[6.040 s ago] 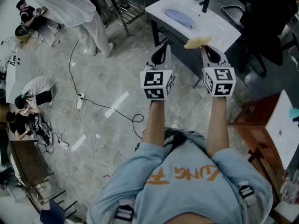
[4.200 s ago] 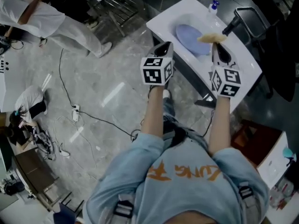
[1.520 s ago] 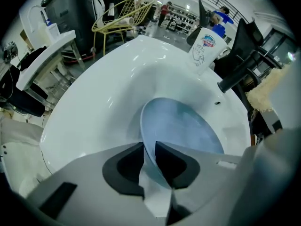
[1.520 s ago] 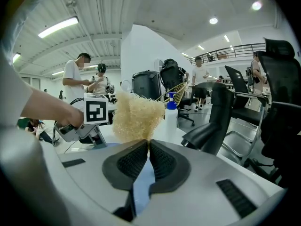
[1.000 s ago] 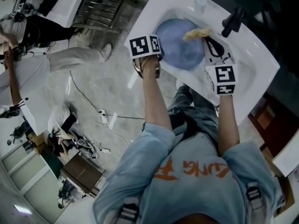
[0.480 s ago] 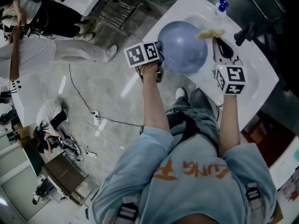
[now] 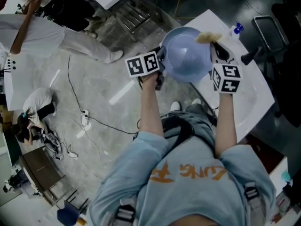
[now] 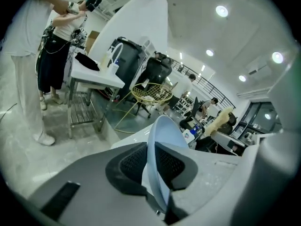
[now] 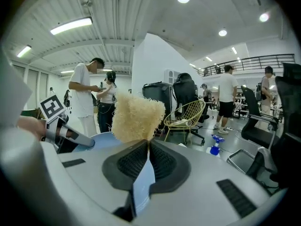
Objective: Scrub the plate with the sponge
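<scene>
Two grippers are hanging over the near edge of a white sink, one in each of the person's hands. The left gripper is pinching the blue plate by its left rim and holding it up in the air, clear of the basin, with its face turned toward the head camera. In the left gripper view the fingers are standing only narrowly apart, pressing on the thin edge of the plate that is running upright between them. The right gripper is clamping the pale yellow sponge; in the right gripper view its fingers are sitting nearly together on the sponge's lower edge, and the fluffy body is sticking out above them. The sponge is sitting at the plate's upper right rim, though whether the two are touching cannot be told. A blue-capped spray bottle is standing on the sink's far corner.
</scene>
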Tool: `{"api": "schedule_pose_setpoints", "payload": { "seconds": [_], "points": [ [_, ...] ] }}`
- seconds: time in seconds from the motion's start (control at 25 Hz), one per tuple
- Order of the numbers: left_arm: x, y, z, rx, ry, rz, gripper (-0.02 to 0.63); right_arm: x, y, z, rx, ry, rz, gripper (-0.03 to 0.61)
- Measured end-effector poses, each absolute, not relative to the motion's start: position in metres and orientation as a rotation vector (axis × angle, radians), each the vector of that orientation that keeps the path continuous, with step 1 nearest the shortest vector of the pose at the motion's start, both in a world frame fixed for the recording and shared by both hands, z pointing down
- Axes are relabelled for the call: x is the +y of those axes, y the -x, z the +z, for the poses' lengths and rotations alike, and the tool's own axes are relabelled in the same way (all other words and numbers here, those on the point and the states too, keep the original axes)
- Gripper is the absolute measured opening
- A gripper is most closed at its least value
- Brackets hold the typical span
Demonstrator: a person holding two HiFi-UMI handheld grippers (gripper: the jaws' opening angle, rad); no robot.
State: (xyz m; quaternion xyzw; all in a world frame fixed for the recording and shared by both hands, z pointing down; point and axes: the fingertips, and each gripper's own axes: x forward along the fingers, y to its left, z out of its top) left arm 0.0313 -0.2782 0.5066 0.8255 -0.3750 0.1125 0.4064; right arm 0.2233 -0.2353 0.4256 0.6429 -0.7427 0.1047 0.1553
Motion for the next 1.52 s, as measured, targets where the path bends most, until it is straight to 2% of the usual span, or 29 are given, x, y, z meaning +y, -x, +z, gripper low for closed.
{"api": "schedule_pose_setpoints", "payload": {
  "seconds": [0.56,0.88,1.2,1.52],
  "points": [
    [-0.268,0.032,0.464,-1.024,-2.133,0.076,0.041,-0.287,-0.074,0.427,-2.269,-1.405,0.228,0.015],
    [-0.256,0.068,0.453,-1.076,-2.154,0.037,0.041,-0.290,-0.018,0.438,-2.269,-1.255,0.198,0.015],
    [-0.244,0.091,0.451,-1.104,-2.149,0.017,0.043,-0.298,-0.010,0.437,-2.215,-1.278,0.162,0.015],
    [-0.238,0.092,0.453,-1.064,-2.148,-0.019,0.044,-0.298,-0.054,0.438,-2.079,-1.412,0.166,0.015]
  ]
}}
